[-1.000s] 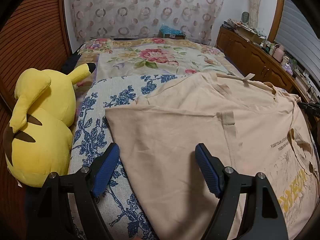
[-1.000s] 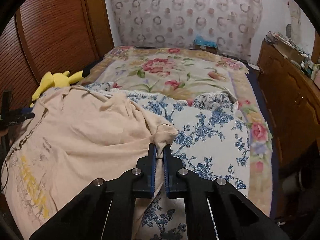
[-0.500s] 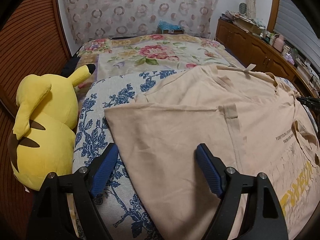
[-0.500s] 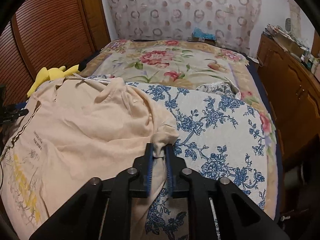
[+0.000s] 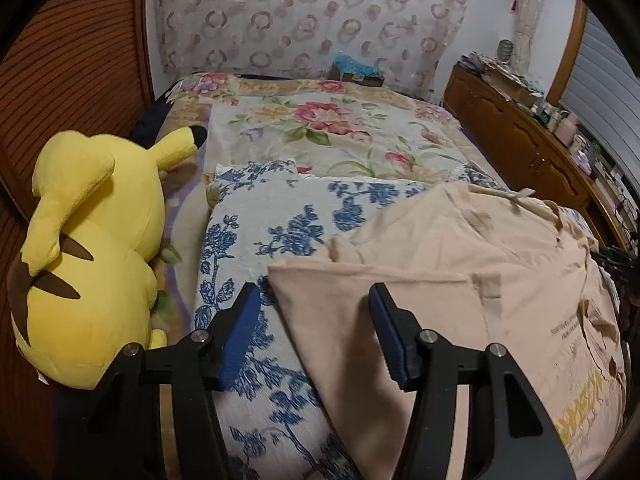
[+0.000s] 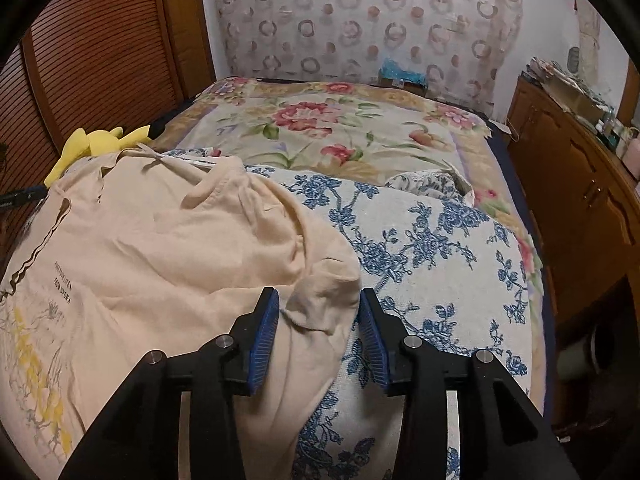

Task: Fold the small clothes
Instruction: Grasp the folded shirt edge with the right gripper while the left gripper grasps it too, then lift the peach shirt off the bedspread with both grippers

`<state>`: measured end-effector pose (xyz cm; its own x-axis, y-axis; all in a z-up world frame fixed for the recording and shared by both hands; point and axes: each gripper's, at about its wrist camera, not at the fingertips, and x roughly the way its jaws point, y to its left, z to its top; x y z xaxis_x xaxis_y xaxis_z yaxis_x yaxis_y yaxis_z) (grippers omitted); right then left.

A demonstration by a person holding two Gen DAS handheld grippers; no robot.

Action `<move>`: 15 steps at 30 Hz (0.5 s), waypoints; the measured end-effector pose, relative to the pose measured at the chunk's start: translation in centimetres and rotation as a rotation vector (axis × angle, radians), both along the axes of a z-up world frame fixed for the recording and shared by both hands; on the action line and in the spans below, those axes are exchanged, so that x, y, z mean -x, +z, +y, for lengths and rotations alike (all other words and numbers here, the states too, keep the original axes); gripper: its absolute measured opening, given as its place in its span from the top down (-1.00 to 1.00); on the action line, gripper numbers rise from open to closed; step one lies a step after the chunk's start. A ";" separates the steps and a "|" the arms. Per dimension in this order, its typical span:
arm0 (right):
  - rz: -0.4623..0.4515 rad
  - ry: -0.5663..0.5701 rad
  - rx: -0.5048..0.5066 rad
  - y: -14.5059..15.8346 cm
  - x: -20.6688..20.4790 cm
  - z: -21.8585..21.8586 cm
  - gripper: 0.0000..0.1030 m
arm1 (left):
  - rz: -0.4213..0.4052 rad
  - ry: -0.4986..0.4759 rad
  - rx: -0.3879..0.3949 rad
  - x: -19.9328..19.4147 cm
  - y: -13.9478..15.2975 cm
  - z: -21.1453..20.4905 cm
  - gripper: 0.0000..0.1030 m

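Note:
A beige T-shirt (image 5: 460, 280) with yellow print lies spread on the blue-flowered blanket (image 5: 280, 224) on the bed. Its left side is folded over with a straight edge. My left gripper (image 5: 312, 320) is open, its jaws straddling the corner of that folded edge, holding nothing. In the right wrist view the T-shirt (image 6: 168, 248) lies rumpled at its right side. My right gripper (image 6: 318, 320) is open, and the bunched sleeve cloth (image 6: 320, 304) lies loose between the blue pads.
A yellow plush toy (image 5: 88, 256) lies at the bed's left edge, and shows in the right wrist view (image 6: 100, 144). A floral bedspread (image 5: 328, 128) covers the far bed. A wooden dresser (image 6: 580, 168) stands along the right. A wooden slatted door (image 6: 88, 52) is on the left.
My right gripper opened and let go of the bunched sleeve, which now lies on the shirt's right side. My left gripper stayed open and shifted left over the folded edge's corner.

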<state>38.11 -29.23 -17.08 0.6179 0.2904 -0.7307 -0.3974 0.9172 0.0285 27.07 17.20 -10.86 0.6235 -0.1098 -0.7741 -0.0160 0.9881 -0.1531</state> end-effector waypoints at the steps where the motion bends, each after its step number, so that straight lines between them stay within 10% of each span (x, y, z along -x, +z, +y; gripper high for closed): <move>1: 0.001 0.003 0.001 0.0 -0.1 0.1 0.17 | 0.007 0.003 0.002 -0.2 -0.3 0.1 -0.12; 6: 0.003 0.013 0.011 -0.1 -0.5 0.5 0.17 | -0.009 -0.020 -0.025 -0.2 -0.5 -0.7 -0.11; 10: 0.011 0.043 -0.002 -0.1 -0.8 0.9 0.63 | -0.015 -0.059 -0.009 -0.1 -0.3 -1.4 0.77; 15: -0.004 0.062 -0.036 0.7 0.2 1.3 0.89 | -0.069 -0.101 0.074 1.3 1.5 -2.1 0.90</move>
<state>37.88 -27.91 -16.36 0.6006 0.3542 -0.7168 -0.4536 0.8892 0.0593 25.73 15.05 -9.35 0.6577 -0.2295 -0.7175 0.0957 0.9702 -0.2227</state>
